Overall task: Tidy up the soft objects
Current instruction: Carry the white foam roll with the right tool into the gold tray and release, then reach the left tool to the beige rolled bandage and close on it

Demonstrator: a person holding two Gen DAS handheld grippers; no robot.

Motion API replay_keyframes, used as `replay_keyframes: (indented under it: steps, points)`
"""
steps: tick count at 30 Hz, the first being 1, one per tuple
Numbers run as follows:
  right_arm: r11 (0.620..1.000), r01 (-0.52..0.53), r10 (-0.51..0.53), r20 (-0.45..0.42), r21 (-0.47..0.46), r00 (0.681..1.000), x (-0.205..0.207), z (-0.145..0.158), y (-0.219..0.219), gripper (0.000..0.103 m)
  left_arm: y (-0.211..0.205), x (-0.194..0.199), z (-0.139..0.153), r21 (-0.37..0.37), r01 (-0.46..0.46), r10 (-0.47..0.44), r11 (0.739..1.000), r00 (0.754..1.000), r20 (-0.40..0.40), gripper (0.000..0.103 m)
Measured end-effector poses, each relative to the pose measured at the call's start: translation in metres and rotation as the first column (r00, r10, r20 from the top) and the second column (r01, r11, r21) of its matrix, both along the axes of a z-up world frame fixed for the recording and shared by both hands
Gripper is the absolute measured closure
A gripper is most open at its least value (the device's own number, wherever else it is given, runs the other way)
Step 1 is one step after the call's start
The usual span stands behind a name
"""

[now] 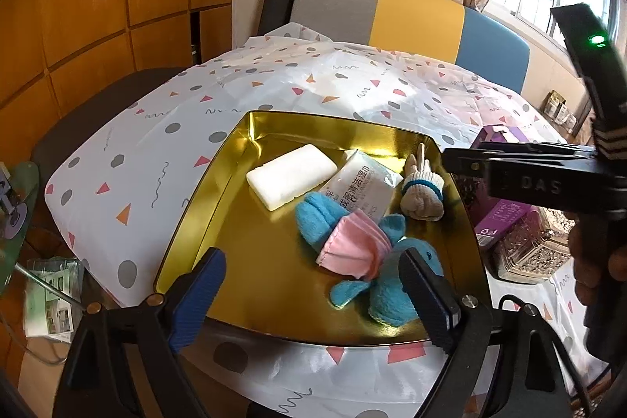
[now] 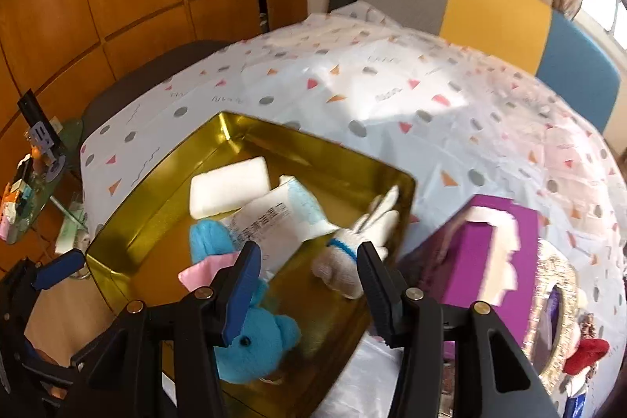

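A gold tray on the patterned tablecloth holds a white block, a wet-wipes pack, a white glove with a blue band, and a blue plush toy with a pink mask lying across it. My left gripper stands open over the tray's near edge, its right finger beside the plush. My right gripper is open above the tray. The glove lies just beyond its right finger, with no pad pressing on it. The plush sits under its left finger.
A purple tissue box stands right of the tray, with an ornate gold-rimmed object and a red item beyond it. A grey, yellow and blue chair back is at the table's far side. A cluttered glass side table is at left.
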State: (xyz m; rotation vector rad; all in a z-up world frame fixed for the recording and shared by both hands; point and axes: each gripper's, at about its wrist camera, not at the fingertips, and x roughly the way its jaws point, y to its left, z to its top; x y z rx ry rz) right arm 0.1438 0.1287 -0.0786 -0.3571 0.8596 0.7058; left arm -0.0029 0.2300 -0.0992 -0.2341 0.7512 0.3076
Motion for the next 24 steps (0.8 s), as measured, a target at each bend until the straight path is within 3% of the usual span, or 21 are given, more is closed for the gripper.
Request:
replay_keyframes:
  steps: [14, 24]
  points:
    - [0.984, 0.113, -0.134, 0.153, 0.138, 0.979, -0.012, 0.041, -0.079, 0.049, -0.013, 0.007, 0.000, 0.042, 0.021, -0.019, 0.999, 0.999, -0.026, 0.011]
    - [0.935, 0.282, -0.325, 0.204, 0.214, 0.923, 0.000, 0.058, -0.161, 0.049, -0.030, 0.010, 0.002, 0.071, 0.065, -0.063, 0.995, 0.997, -0.036, 0.011]
